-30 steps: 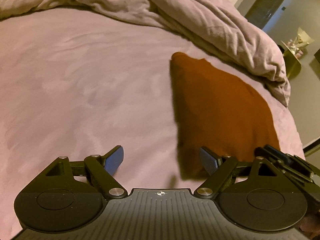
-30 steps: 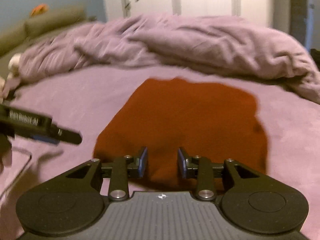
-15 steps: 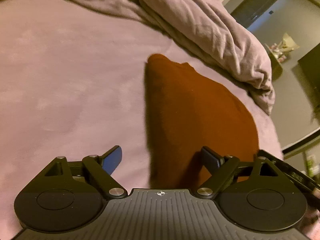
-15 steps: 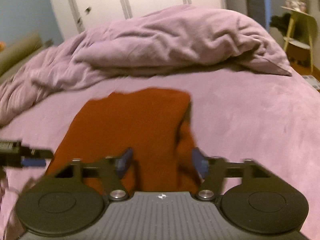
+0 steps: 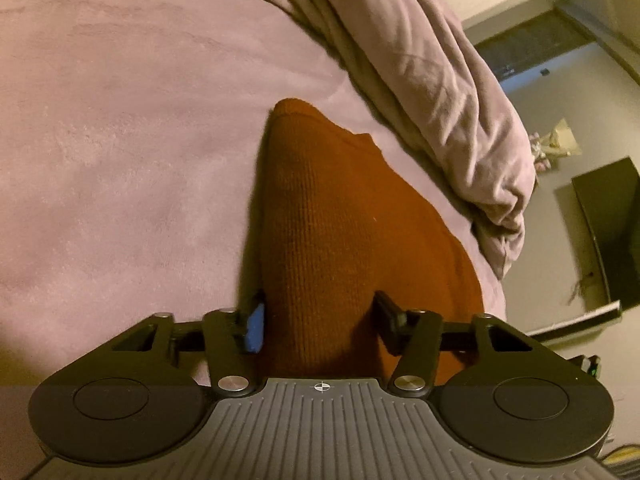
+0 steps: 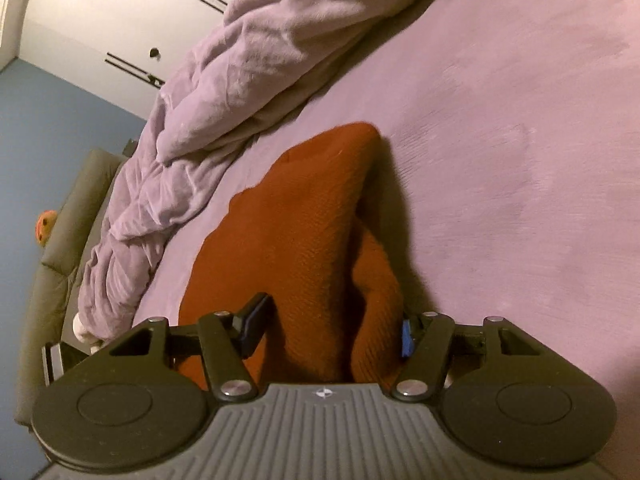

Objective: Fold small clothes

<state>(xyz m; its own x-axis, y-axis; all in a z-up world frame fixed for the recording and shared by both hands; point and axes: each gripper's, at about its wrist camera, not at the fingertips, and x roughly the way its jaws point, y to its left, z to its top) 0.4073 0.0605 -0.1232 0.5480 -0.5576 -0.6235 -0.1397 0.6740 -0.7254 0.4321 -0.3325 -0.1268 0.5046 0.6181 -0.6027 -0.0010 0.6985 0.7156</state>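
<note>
Item 1, left tool (image 5: 318, 322): fingers apart, straddling near end of rust-brown knit garment (image 5: 340, 216). Blue pad (image 5: 255, 330) touches garment's left side; right finger stands just clear of the cloth. Not clamped.

Item 2, right tool (image 6: 332, 330): fingers apart w/ a bunched ridge of the same knit garment (image 6: 312, 240) between them. Right blue pad (image 6: 407, 338) against the fold; left finger just beside the cloth. No firm pinch visible.

Item 3, garment: lies on mauve bed sheet (image 5: 120, 140), near end raised into a ridge toward both tools, far end tapering flat toward rumpled duvet (image 5: 420, 60). Type of garment unclear; looks like a small sweater or similar.

Item 4, surroundings: duvet heaped along far side of bed; wardrobe doors (image 6: 100, 20) and grey upholstered headboard or sofa (image 6: 72, 240) beyond.

Risks (judgement): if tools close on only the top layer, layers may separate and the fold goes crooked. Thick bunched knit could slip from the pads when lifted. Uneven pull btwn tools would skew the edge. Garment could drag into the duvet.

Containers: none in view; nothing to list as contents.
</note>
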